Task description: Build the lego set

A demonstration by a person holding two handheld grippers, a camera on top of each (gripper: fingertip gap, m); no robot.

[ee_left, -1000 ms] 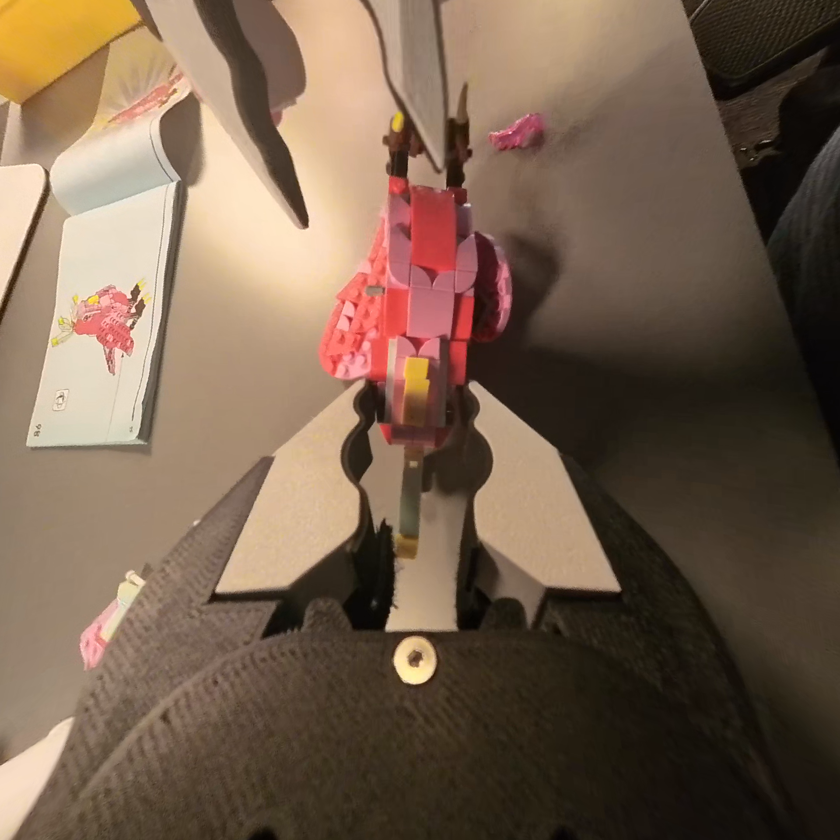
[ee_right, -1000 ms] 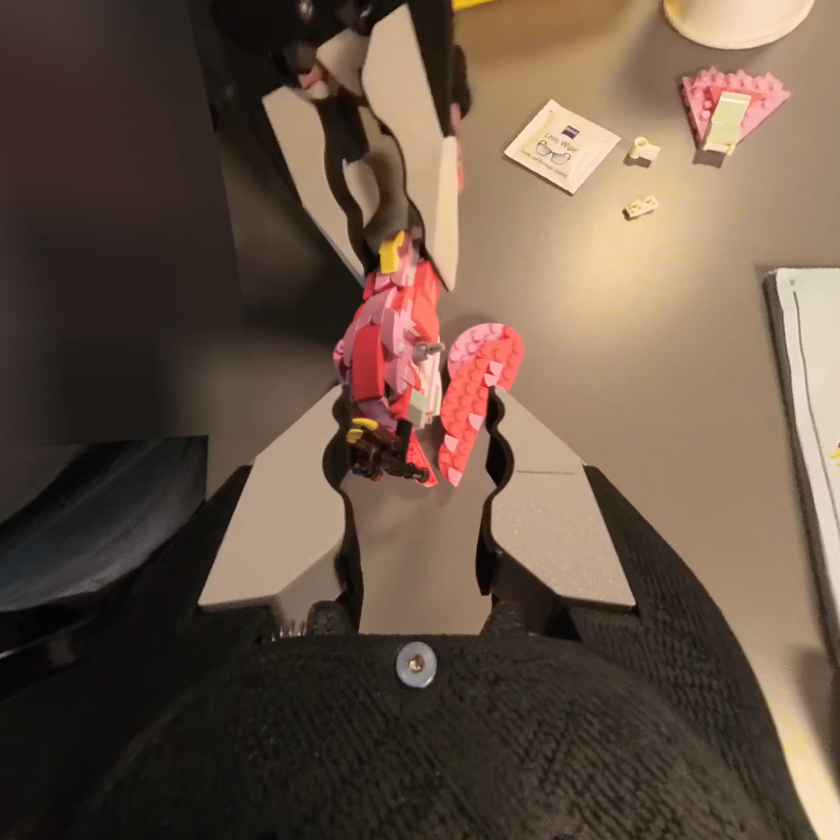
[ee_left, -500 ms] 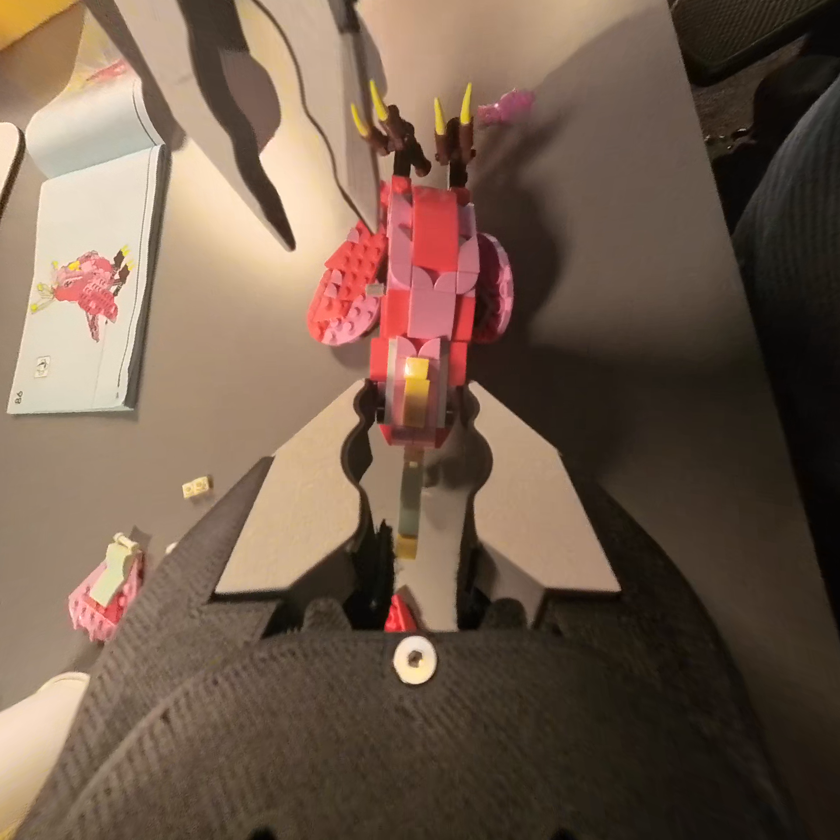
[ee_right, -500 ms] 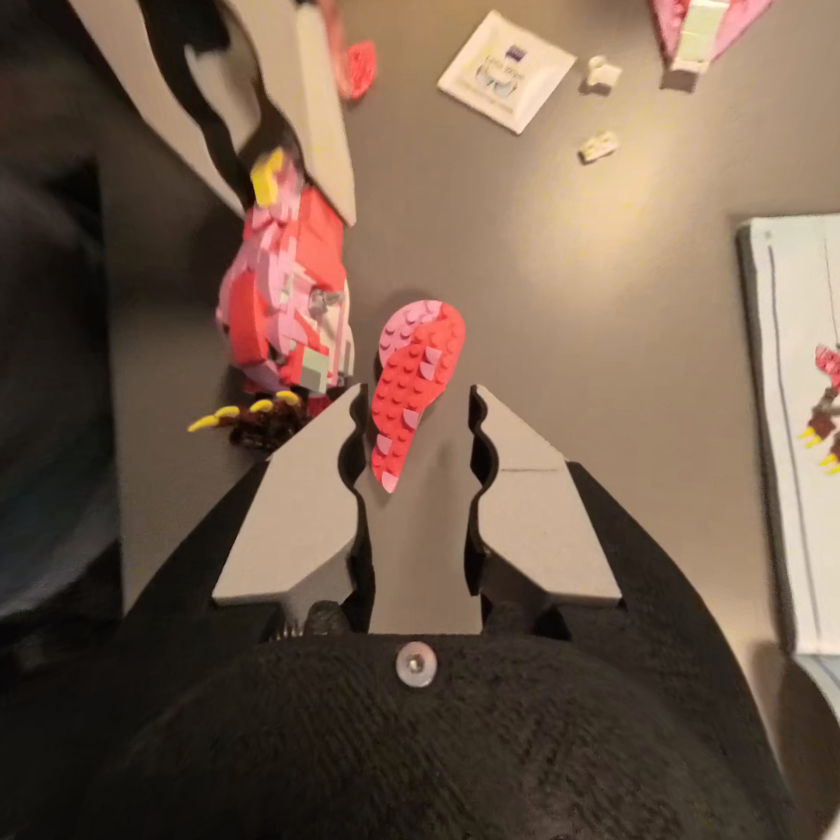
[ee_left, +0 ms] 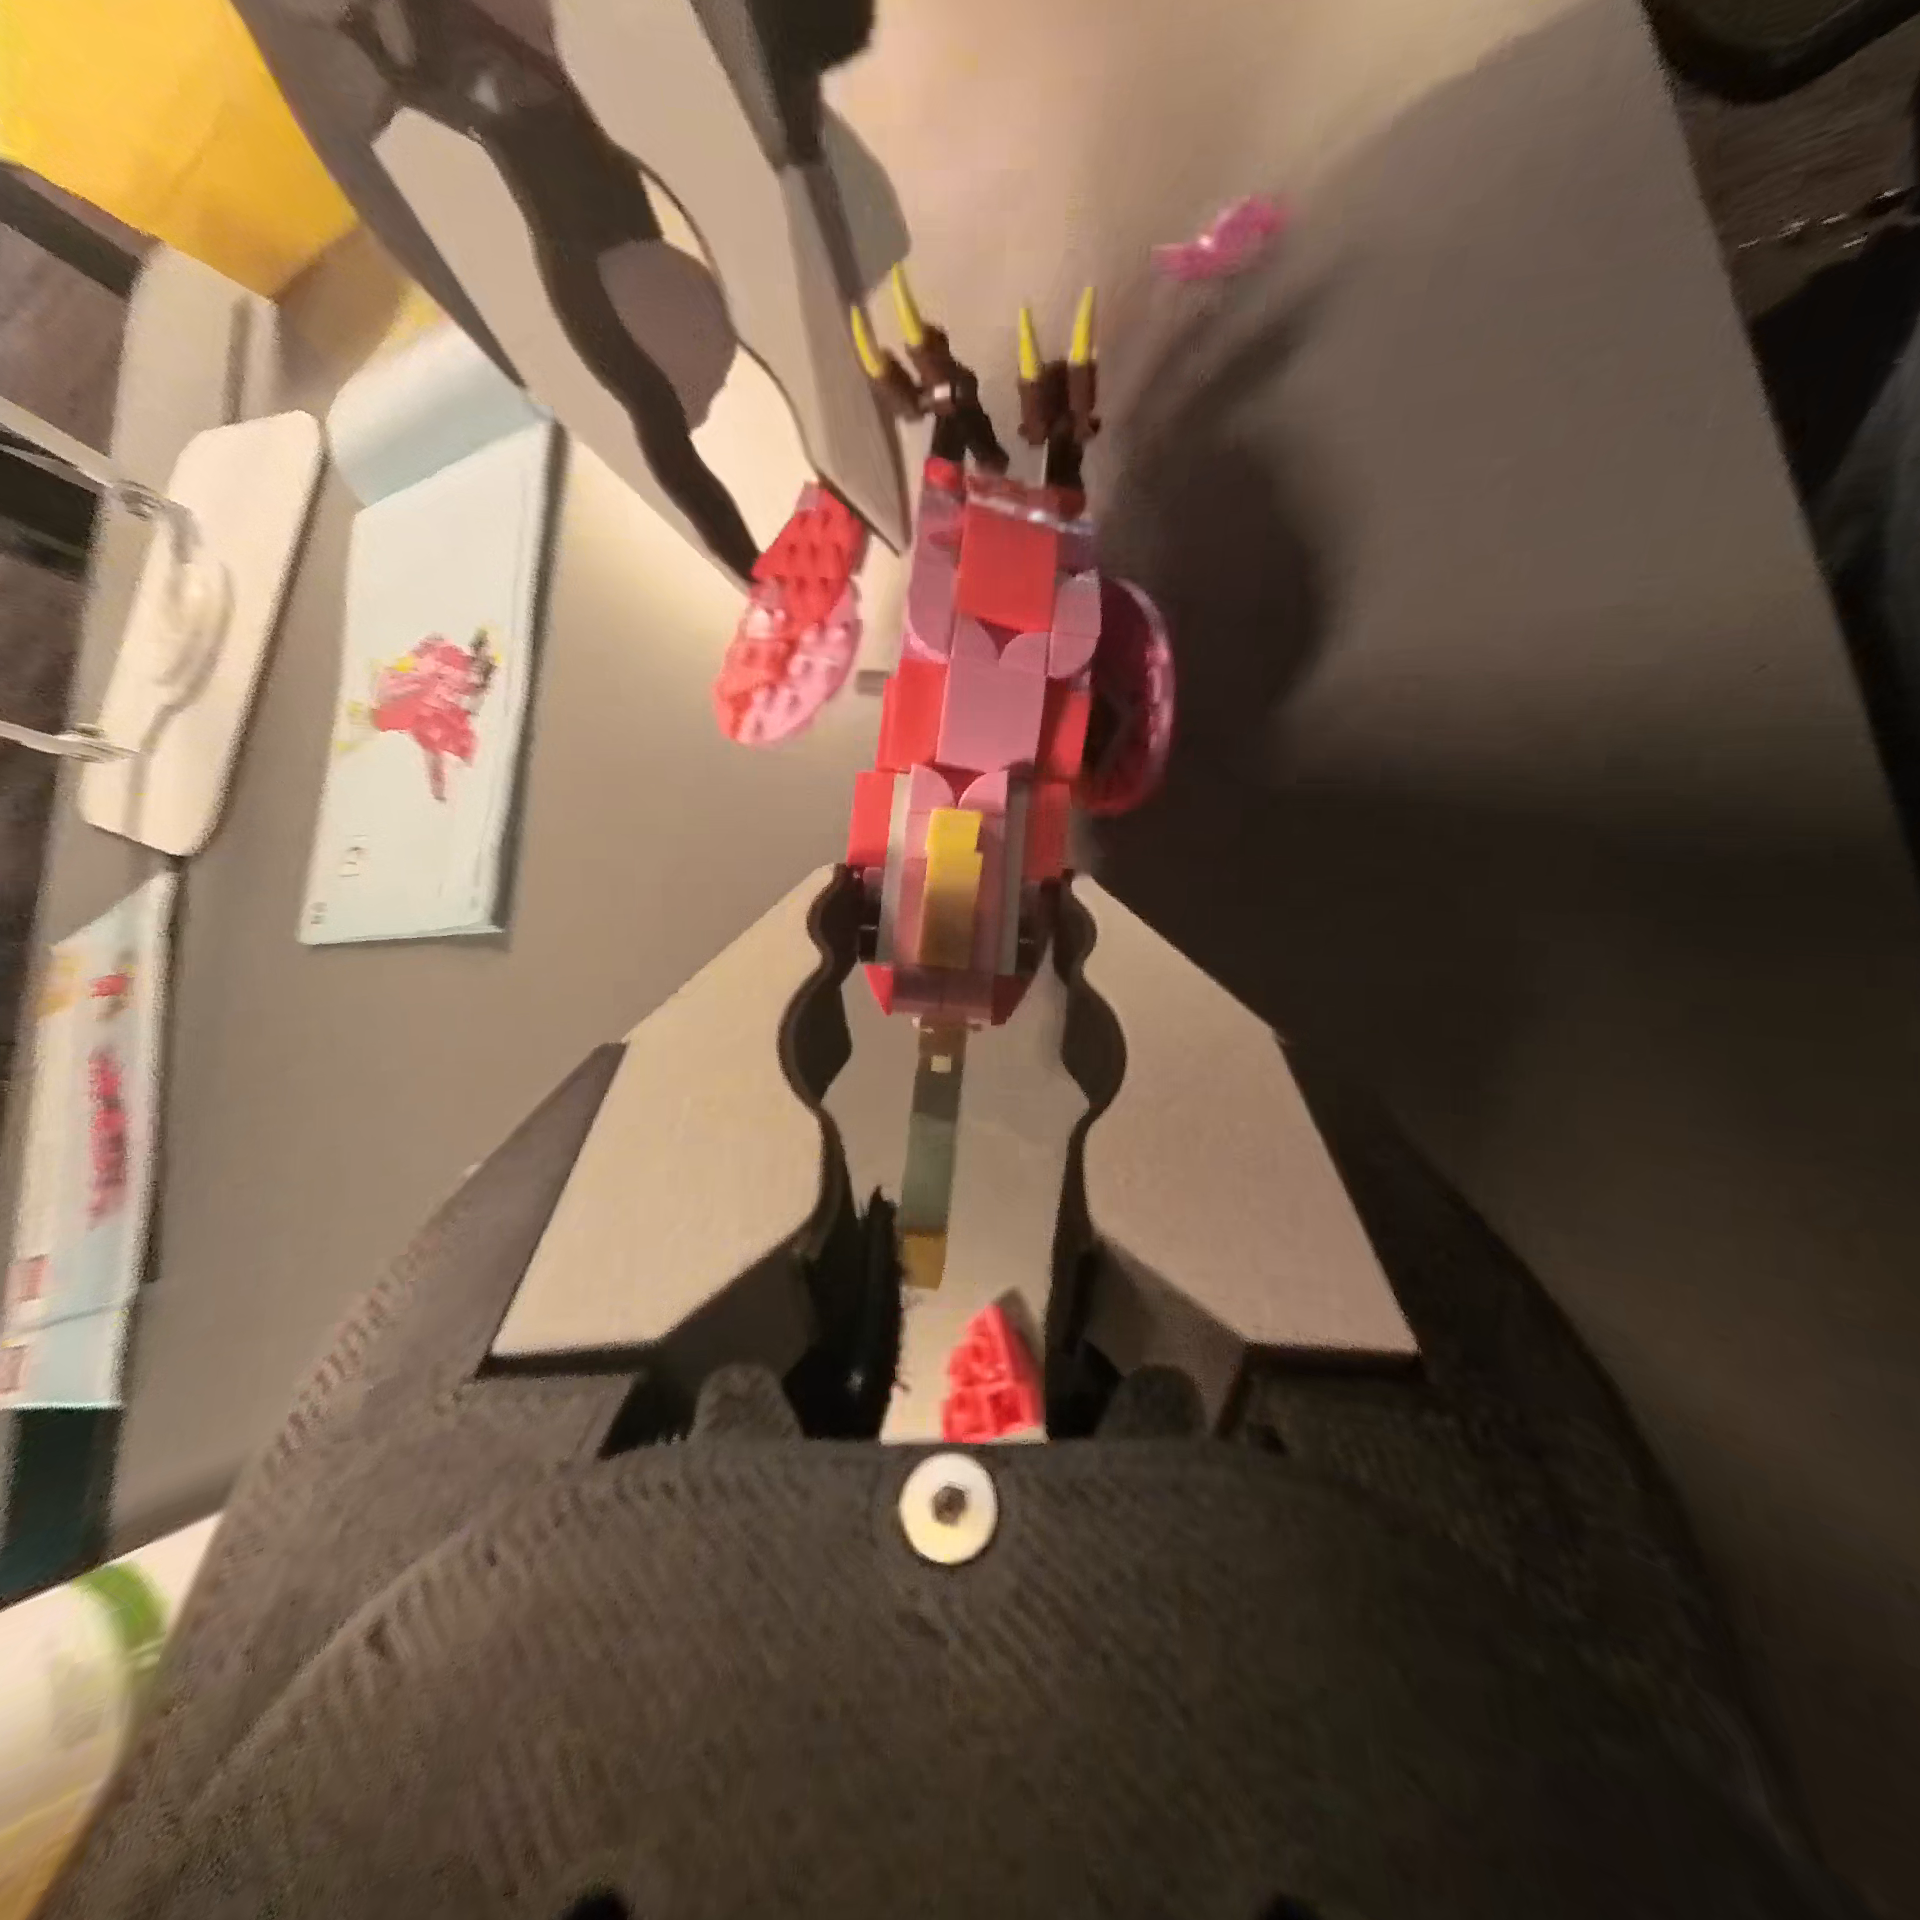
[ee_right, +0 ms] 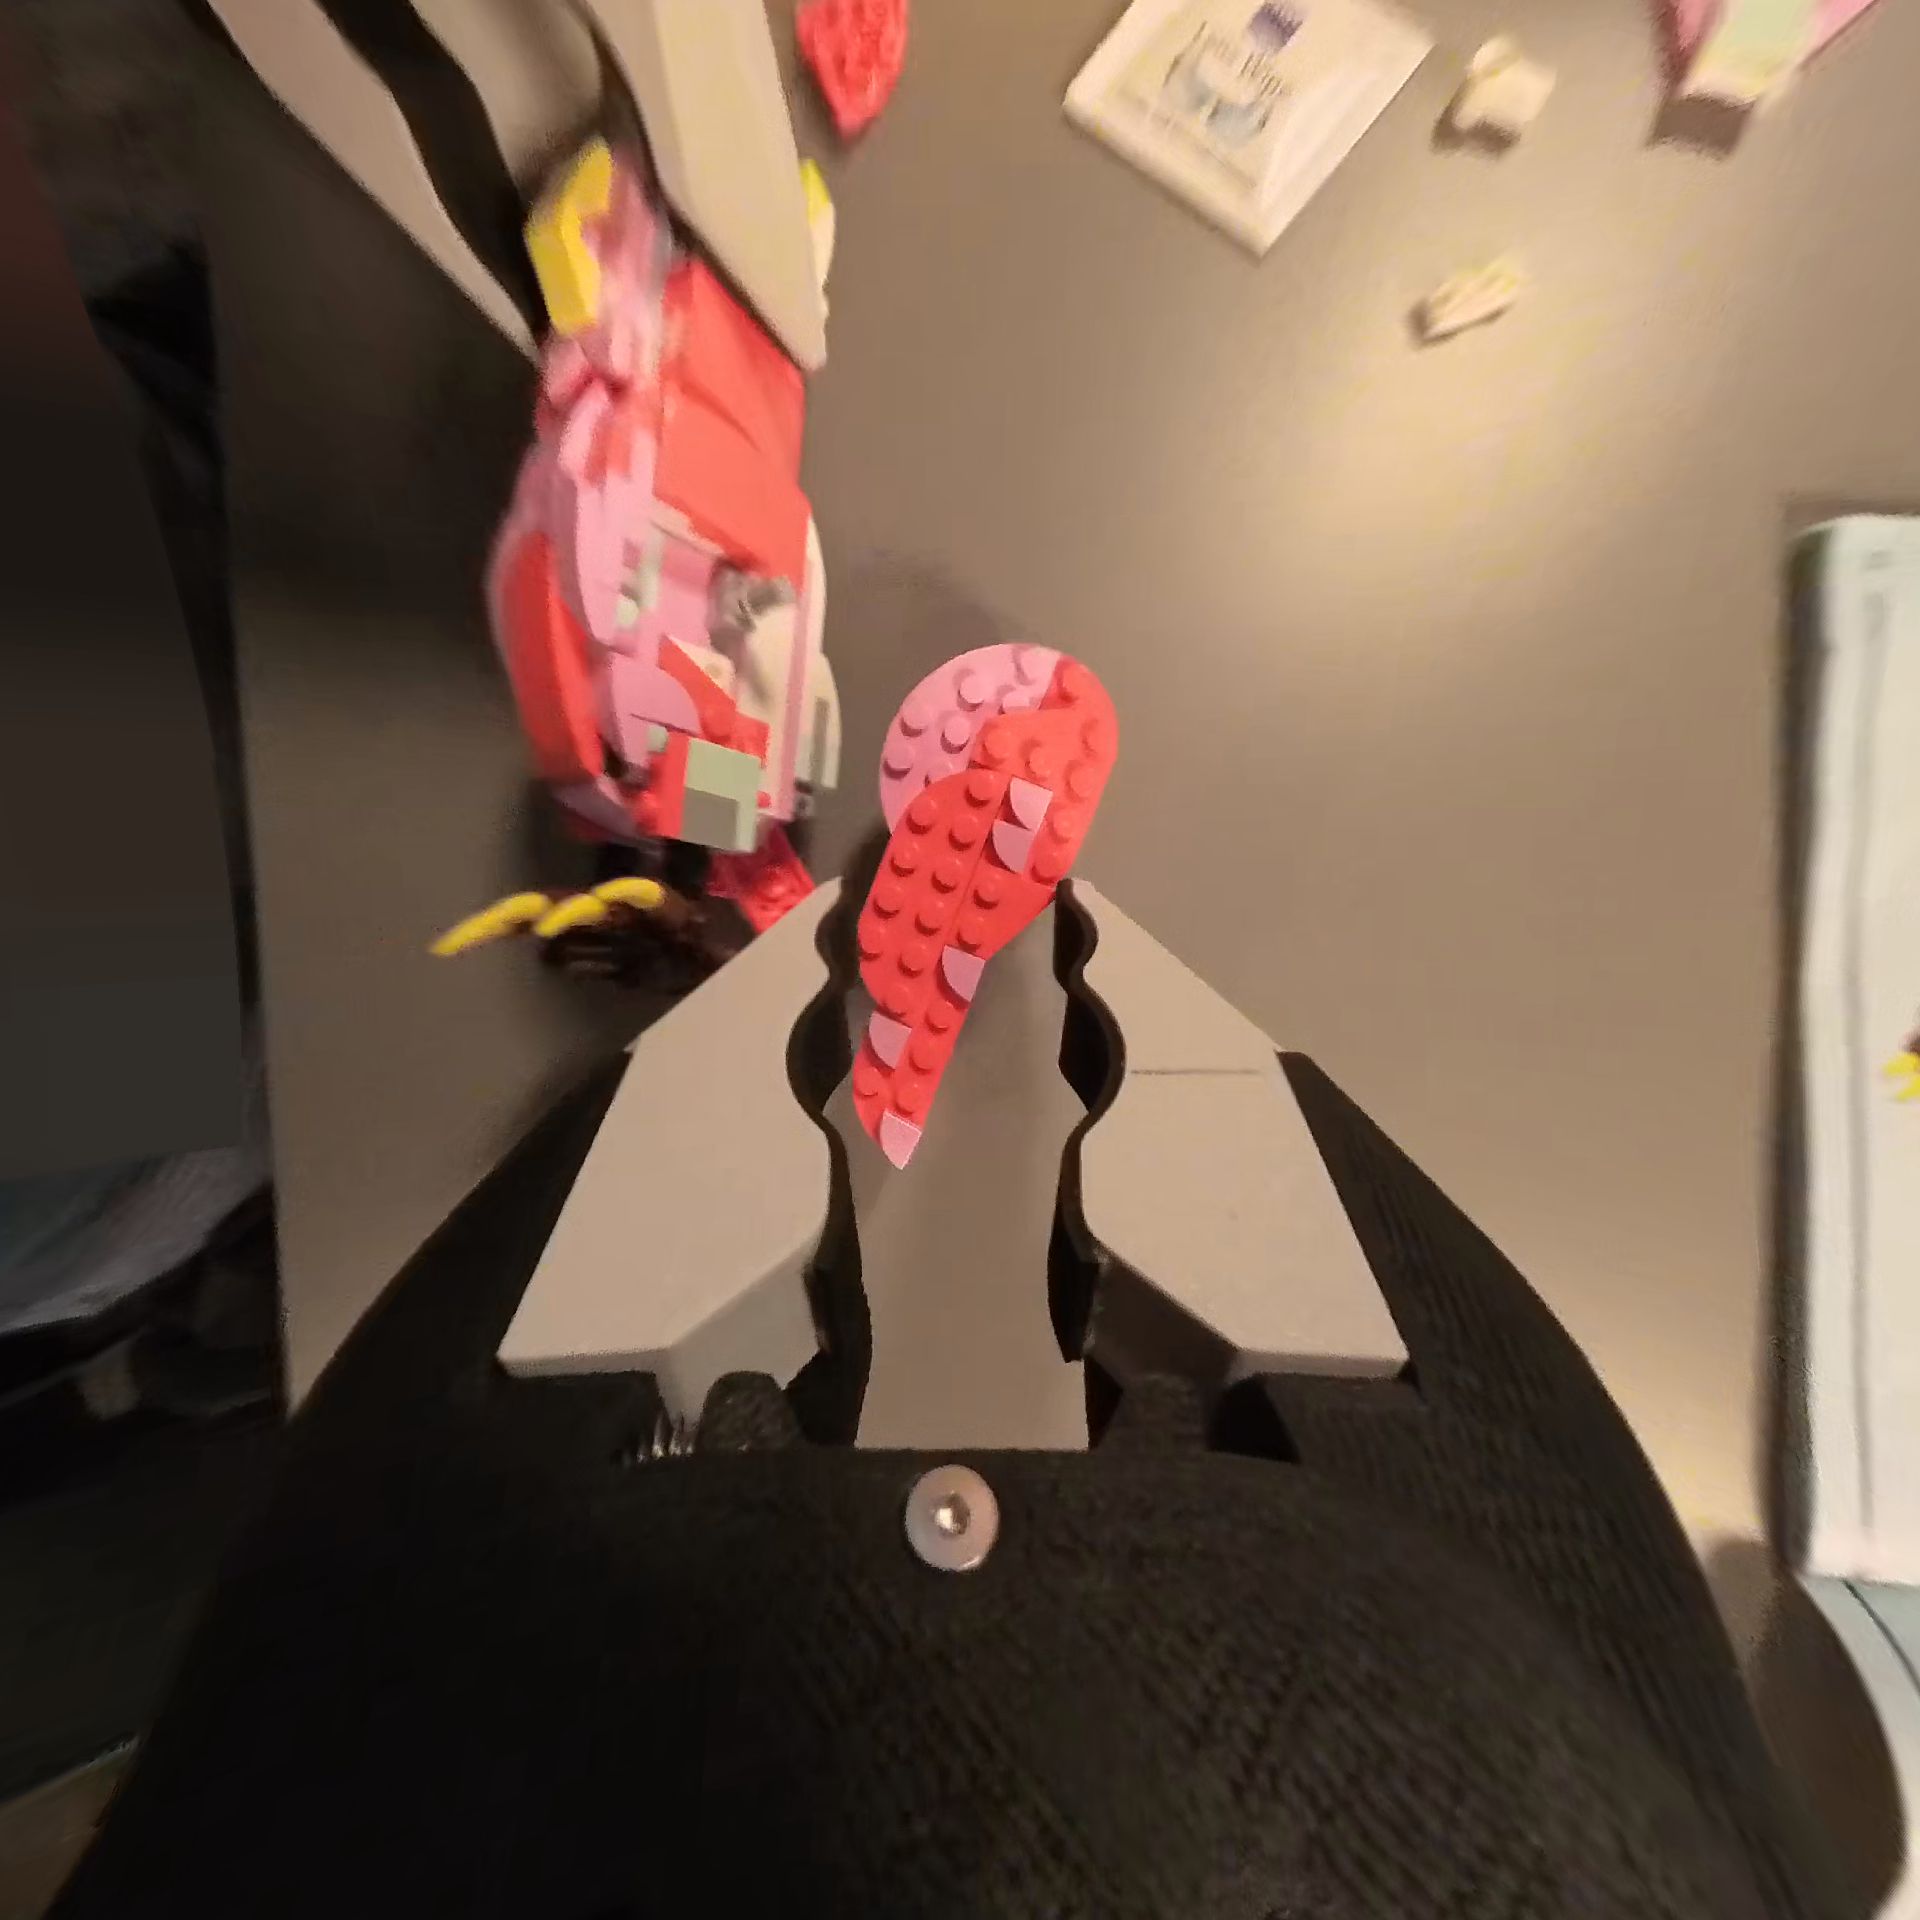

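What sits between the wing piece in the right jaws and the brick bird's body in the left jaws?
Nothing visible: only bare grey table shows in the gap between the wing piece and the brick bird.

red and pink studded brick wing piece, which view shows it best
The right wrist view: the red and pink studded brick wing piece sits centred between the right claw, stud side facing the camera, sharp. The left wrist view shows it smaller and blurred, at that claw's tips beside the red and pink brick bird model.
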